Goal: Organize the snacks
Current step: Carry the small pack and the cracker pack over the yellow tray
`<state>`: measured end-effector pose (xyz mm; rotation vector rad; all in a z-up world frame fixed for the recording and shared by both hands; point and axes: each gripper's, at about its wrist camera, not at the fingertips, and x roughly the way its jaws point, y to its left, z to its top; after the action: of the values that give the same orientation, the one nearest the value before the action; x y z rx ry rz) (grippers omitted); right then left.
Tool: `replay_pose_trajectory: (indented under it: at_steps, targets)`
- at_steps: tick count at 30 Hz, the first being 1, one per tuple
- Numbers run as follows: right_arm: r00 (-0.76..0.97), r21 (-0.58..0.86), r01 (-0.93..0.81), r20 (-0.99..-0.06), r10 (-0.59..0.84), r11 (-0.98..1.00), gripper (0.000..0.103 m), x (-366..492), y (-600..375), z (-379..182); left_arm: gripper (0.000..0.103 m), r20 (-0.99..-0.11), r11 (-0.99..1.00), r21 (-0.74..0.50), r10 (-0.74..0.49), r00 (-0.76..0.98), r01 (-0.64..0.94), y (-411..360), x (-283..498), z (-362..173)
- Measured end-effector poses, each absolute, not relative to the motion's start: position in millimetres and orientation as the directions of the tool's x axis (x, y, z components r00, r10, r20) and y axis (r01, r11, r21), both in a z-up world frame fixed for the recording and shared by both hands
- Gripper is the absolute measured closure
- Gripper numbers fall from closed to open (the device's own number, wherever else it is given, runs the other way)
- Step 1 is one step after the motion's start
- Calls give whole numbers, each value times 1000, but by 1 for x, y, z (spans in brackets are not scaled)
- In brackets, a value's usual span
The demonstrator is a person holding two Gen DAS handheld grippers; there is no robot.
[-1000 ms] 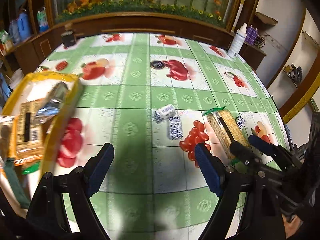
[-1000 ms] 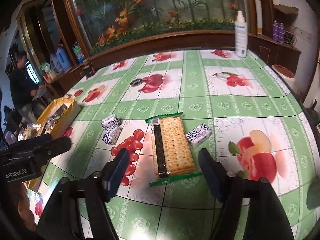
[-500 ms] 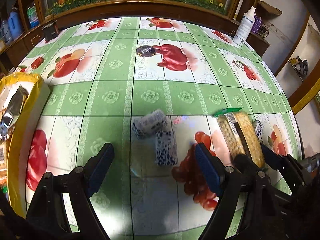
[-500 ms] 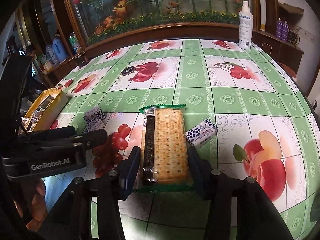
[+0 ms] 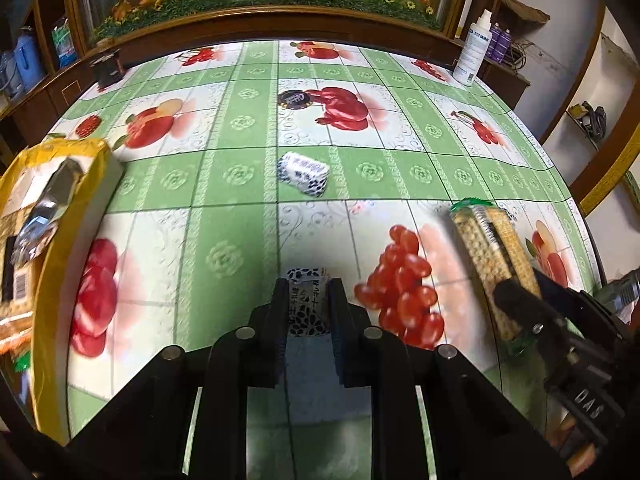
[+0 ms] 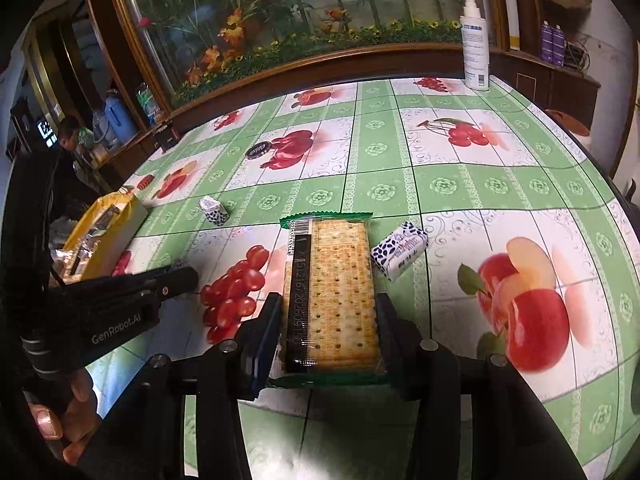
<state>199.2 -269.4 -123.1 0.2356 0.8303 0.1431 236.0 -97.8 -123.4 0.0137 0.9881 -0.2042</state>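
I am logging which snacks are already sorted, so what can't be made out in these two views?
- Yellow box, left wrist view: contents blurred, cut off by the left edge.
- Same box, right wrist view: far off, partly behind the left gripper.
- Small packet: lower part hidden between the left gripper's fingers.
- Cracker pack: barcode print unreadable.

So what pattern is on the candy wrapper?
White candy wrapper with dark blue spots, clearest in left wrist view.

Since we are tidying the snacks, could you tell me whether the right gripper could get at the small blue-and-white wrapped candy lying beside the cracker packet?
Probably not yet: the right gripper is shut on the cracker packet. The candy itself lies unobstructed.
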Motion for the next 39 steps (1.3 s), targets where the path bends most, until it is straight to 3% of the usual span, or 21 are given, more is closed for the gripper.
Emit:
replay_pose_trajectory:
  at_steps: [14, 22, 39]
  targets:
    - [690, 434, -50, -636, 346, 900, 56, 144, -251, -98, 87, -736, 999, 9, -22, 677, 41, -39, 161, -75]
    - [687, 444, -130, -604, 403, 887, 56, 126, -207, -79, 87, -678, 999, 36, 51, 734, -36, -3, 129, -55]
    - [653, 420, -264, -585, 482, 868, 56, 112, -129, -57, 87, -645, 988, 11, 126, 754, -155, 57, 98, -47]
